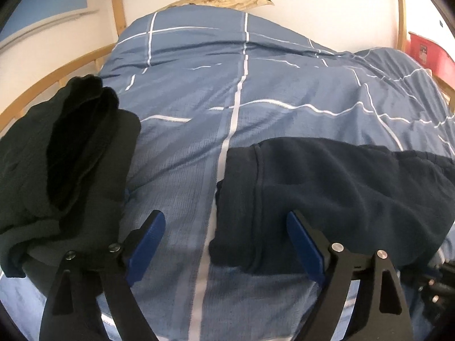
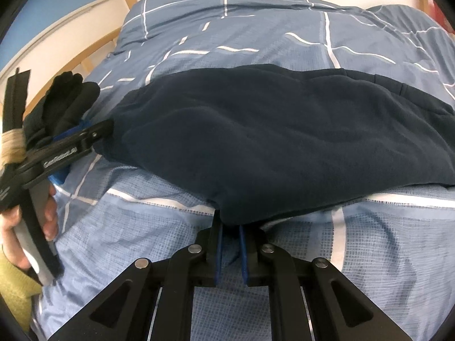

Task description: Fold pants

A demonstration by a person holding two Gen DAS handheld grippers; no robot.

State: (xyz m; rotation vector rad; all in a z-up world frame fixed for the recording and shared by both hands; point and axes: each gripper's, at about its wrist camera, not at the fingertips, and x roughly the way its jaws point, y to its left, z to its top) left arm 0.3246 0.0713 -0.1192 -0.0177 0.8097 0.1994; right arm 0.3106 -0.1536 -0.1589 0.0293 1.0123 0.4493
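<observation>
Left wrist view: the dark navy fleece pants (image 1: 327, 193) lie on the blue checked bed cover (image 1: 213, 85), stretching sideways to the right. The left gripper (image 1: 224, 236) has its jaws wide apart with the pants' left end between them, not pinched. A dark green pile of clothes (image 1: 57, 164) sits apart on the left.

Right wrist view: the right gripper (image 2: 230, 238) is pinched tight on the pants' near edge. The left gripper shows white writing, too blurry to read.
</observation>
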